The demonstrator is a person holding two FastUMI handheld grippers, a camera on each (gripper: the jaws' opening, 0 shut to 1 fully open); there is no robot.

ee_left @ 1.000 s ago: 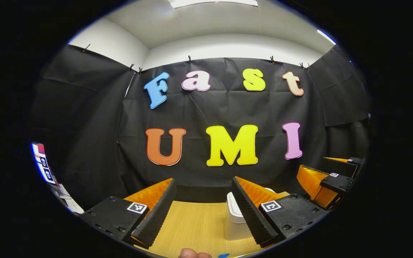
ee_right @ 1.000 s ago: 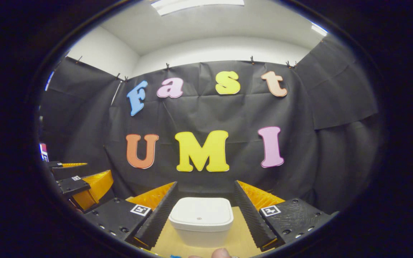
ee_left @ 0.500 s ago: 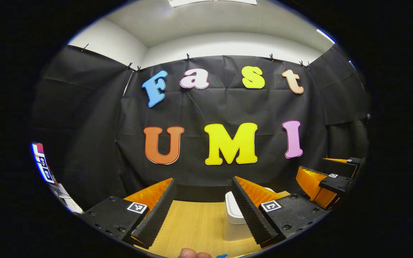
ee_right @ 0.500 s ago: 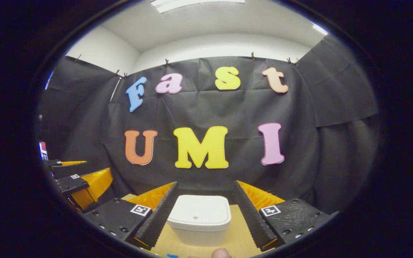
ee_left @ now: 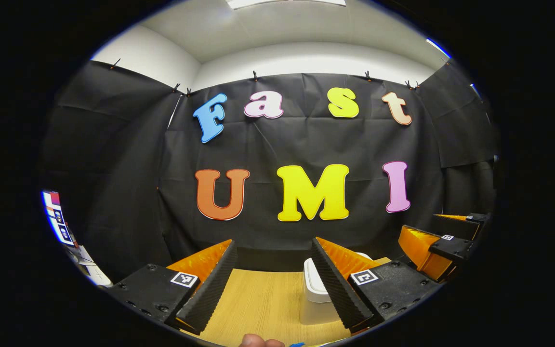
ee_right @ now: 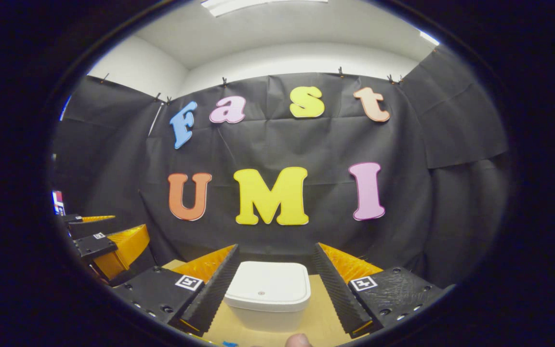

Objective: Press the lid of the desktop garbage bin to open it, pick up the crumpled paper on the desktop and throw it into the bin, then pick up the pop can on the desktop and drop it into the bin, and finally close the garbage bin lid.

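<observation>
A white desktop bin [ee_right: 268,301] with its lid down stands on the wooden table [ee_right: 318,320], straight ahead between the open fingers of my right gripper [ee_right: 273,255], which touch nothing. In the left gripper view the bin [ee_left: 315,294] shows partly behind the right-hand finger of my left gripper [ee_left: 273,250], which is open with nothing between its fingers. The right gripper [ee_left: 443,243] appears at the right edge of that view. The left gripper [ee_right: 99,243] appears at the left edge of the right gripper view, also open.
Bare light wood of the table [ee_left: 263,303] lies ahead of the left gripper. A black cloth wall [ee_left: 301,144] closes the booth behind the table. A fingertip [ee_right: 299,340] and a bit of something blue [ee_right: 229,343] show at the bottom edge.
Both views have tilted slightly downward. The bin sits a little lower and nearer between the right gripper's fingers. Both grippers have stayed open.
</observation>
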